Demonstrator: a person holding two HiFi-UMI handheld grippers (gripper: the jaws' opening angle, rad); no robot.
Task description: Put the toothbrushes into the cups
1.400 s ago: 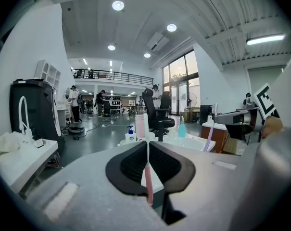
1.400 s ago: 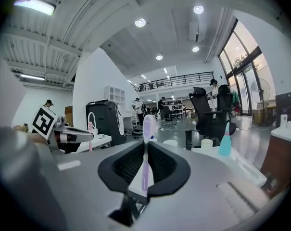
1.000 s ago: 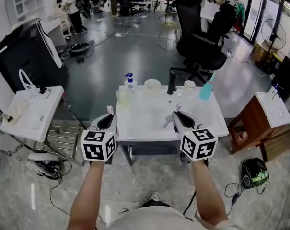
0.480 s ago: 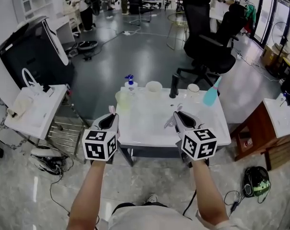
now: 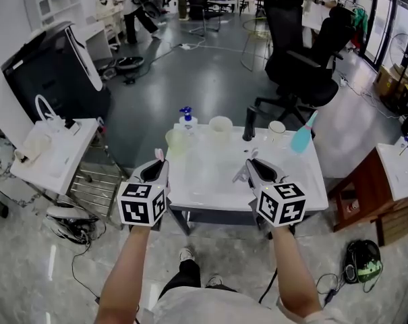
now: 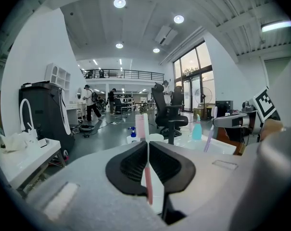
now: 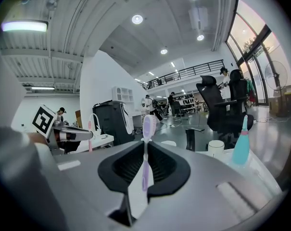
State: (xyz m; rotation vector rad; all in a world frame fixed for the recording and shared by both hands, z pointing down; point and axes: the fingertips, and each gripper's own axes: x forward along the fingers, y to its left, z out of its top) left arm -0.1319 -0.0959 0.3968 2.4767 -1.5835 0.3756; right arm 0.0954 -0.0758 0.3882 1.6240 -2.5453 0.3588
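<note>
L gripper [image 5: 156, 165] clamps 1 pink toothbrush [image 6: 142, 125], R gripper [image 5: 252, 165] 1 purple toothbrush [image 7: 148, 125]; 3 cups [image 5: 175, 141] on table [image 5: 210, 182].

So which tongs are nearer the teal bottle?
Right. The right tongs are in front and left of the teal bottle; the left tongs are at the far left edge of the table.

**Head view:** steeply down on the white rectangular desk [image 5: 210, 181] from its near edge.
**Gripper views:** close behind the jaws of the left hand-held gripper [image 6: 146, 142] and right hand-held gripper [image 7: 145, 146], almost level, facing the far edge. Both share the black office chair [image 6: 168, 114].
</note>
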